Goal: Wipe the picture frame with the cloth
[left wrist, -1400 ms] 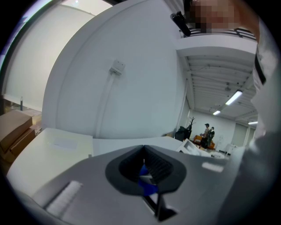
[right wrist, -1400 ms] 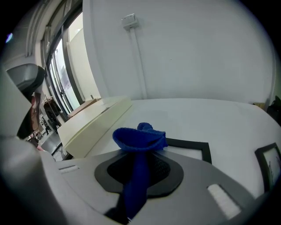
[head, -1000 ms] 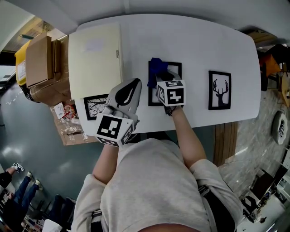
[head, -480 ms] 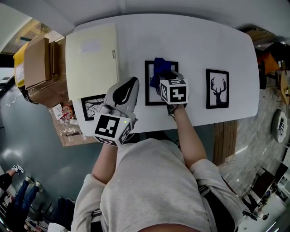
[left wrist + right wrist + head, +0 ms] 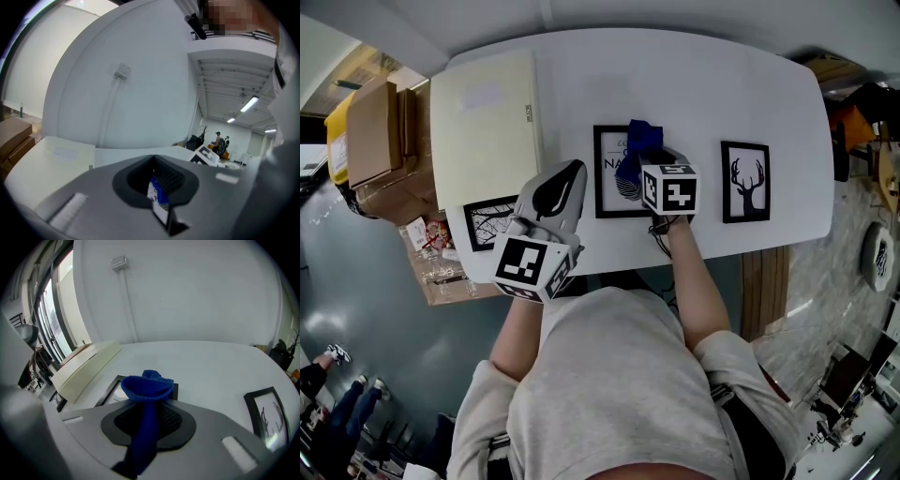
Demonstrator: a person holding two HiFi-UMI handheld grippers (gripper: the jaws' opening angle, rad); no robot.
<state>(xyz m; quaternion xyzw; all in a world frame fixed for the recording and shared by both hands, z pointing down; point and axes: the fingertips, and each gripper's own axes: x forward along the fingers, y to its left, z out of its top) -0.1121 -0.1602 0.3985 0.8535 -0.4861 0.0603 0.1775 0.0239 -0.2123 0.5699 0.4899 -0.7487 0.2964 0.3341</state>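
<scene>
Right hand-held gripper (image 5: 643, 157) is clamped on the blue cloth (image 5: 639, 136). The cloth sits on the upper right part of the middle picture frame (image 5: 607, 178), which lies flat on the white tabletop (image 5: 703, 84). Left hand-held gripper (image 5: 573, 172) has its jaws closed and empty, just left of that frame. Deer frame (image 5: 744, 182) lies apart, to the right.
</scene>
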